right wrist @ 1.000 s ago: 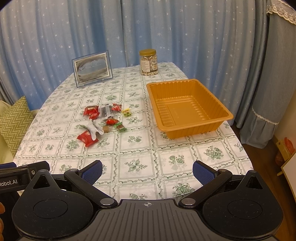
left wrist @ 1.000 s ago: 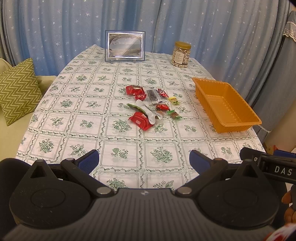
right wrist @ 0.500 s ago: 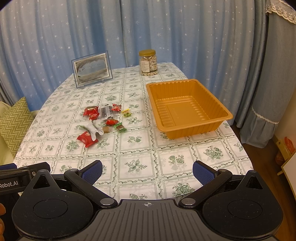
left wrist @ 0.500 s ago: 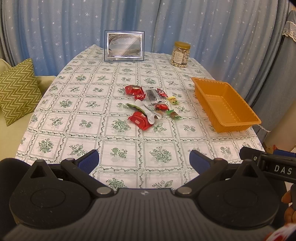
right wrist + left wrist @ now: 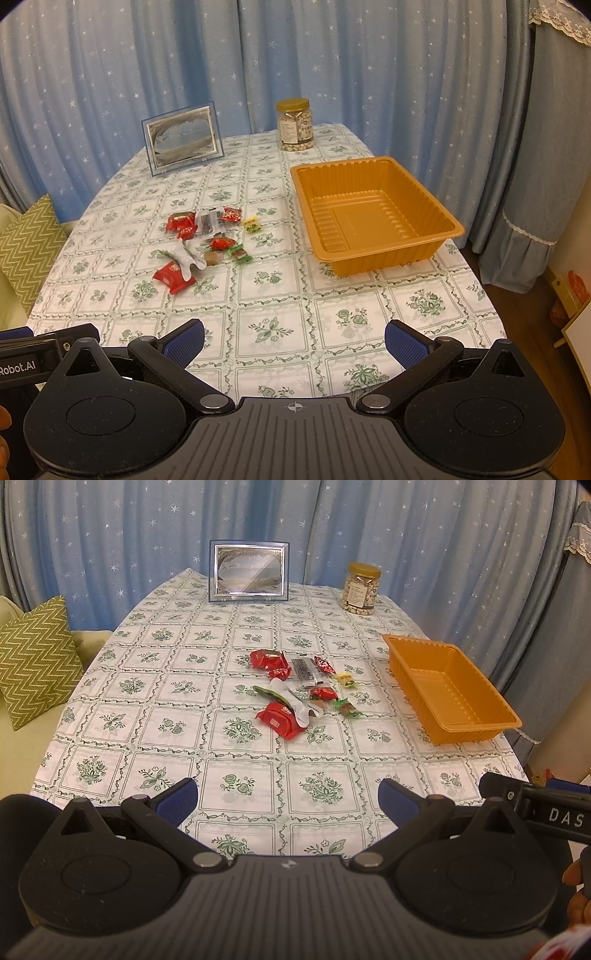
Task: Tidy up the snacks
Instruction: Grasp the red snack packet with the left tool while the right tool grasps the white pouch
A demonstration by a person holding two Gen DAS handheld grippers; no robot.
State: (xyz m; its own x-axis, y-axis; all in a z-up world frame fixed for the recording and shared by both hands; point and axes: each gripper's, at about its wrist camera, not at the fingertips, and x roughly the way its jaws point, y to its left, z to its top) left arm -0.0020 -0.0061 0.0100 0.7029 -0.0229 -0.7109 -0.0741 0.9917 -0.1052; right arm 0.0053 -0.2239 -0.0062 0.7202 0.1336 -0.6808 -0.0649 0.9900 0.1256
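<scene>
Left tongs [image 5: 287, 800] and right tongs [image 5: 294, 341] are held spread wide and empty above the near edge of the surface [image 5: 236, 775]. The wrapped snacks [image 5: 295, 690] are scattered mid-surface, well apart from both tongs. The orange tray [image 5: 373, 214] is seen empty to their right, with a nut jar [image 5: 294, 124] behind it.

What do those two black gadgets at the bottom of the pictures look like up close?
Both are alike. The left gripper and the right gripper have a ribbed matt black body, two round black discs with triangular cut-outs, silver pivot pins and black linkage arms. Each finger ends in a textured blue pad. A small crosshair mark sits on the right one. Side bars carry white lettering: "DAS" and "Robot.AI".
</scene>
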